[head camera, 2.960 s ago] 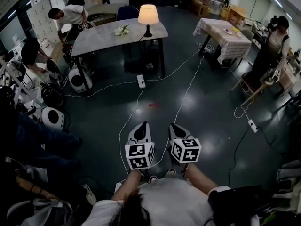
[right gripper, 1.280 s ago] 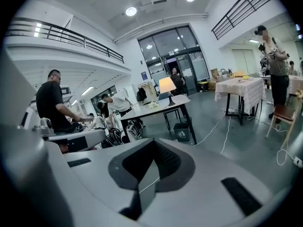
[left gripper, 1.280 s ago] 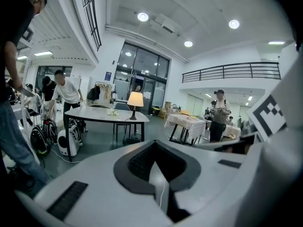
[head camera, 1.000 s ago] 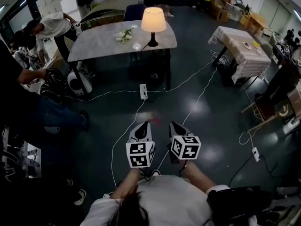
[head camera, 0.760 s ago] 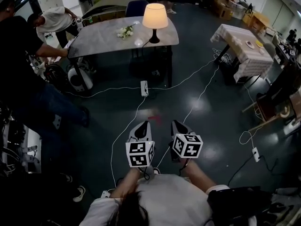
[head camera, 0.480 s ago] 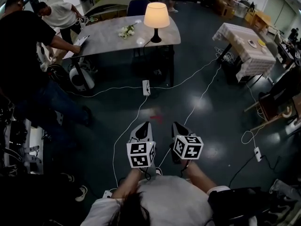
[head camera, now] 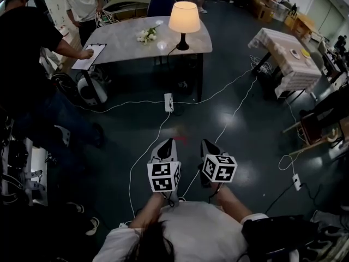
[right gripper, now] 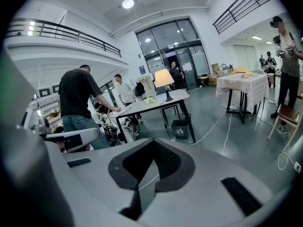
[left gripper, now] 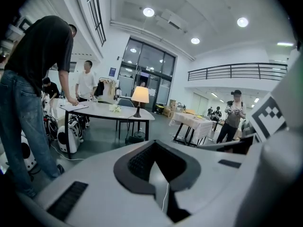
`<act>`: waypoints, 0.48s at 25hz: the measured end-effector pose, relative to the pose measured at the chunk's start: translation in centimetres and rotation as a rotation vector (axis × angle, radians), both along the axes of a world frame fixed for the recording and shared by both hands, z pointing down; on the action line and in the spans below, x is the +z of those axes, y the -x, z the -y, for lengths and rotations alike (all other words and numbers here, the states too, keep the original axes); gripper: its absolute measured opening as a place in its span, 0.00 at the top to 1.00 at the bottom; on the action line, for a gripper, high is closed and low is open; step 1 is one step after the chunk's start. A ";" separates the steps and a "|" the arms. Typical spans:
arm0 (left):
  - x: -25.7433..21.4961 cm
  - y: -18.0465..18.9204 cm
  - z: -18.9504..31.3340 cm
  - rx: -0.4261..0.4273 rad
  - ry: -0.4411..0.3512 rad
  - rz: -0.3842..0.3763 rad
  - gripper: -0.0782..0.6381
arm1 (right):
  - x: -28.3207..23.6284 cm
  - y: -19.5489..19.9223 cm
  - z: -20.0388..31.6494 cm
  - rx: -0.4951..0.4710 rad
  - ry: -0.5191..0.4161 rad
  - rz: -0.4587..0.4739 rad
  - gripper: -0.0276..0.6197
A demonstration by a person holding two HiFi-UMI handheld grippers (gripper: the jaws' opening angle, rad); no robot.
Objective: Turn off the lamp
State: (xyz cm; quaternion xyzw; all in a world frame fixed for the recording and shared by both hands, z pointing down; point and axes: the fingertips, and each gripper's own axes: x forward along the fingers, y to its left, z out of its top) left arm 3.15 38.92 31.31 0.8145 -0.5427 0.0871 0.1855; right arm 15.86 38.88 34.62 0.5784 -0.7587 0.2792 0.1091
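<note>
Nearest the wearer, both forearms reach forward side by side at 6 o'clock in the head view, each gripper pointing ahead and angled somewhat down toward the dark floor. The left gripper (head camera: 167, 142) has its jaws pressed together with nothing between them. The right gripper (head camera: 206, 143) is likewise closed and empty. The two marker cubes sit just apart, and both tips aim toward 12 o'clock.

Beyond the tips a white cable (head camera: 143, 160) trails over the floor to a power strip (head camera: 168, 102) at 12 o'clock. At 10 o'clock a person in a black shirt (head camera: 24, 42) leans a hand on a clipboard (head camera: 89, 56) at the near left corner of the grey table (head camera: 122, 40).

The lamp (head camera: 184, 18) stands on the right end of that table, well apart from both grippers, at about 12 o'clock. It is lit — its tapered cream shade glows warm above a slim dark stem and a round dark foot. A small bunch of white flowers (head camera: 144, 35) lies at its 9 o'clock. Farther off at 2 o'clock is a cloth-covered table (head camera: 283, 48).
</note>
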 end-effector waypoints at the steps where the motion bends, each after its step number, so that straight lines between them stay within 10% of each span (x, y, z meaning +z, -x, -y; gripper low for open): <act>1: -0.1 0.2 0.8 -0.002 -0.002 -0.001 0.88 | -0.1 0.2 0.9 -0.004 -0.002 -0.002 0.96; 12: -0.3 1.1 9.7 0.016 0.005 -0.001 0.88 | -0.9 2.4 9.9 -0.019 -0.010 -0.012 0.96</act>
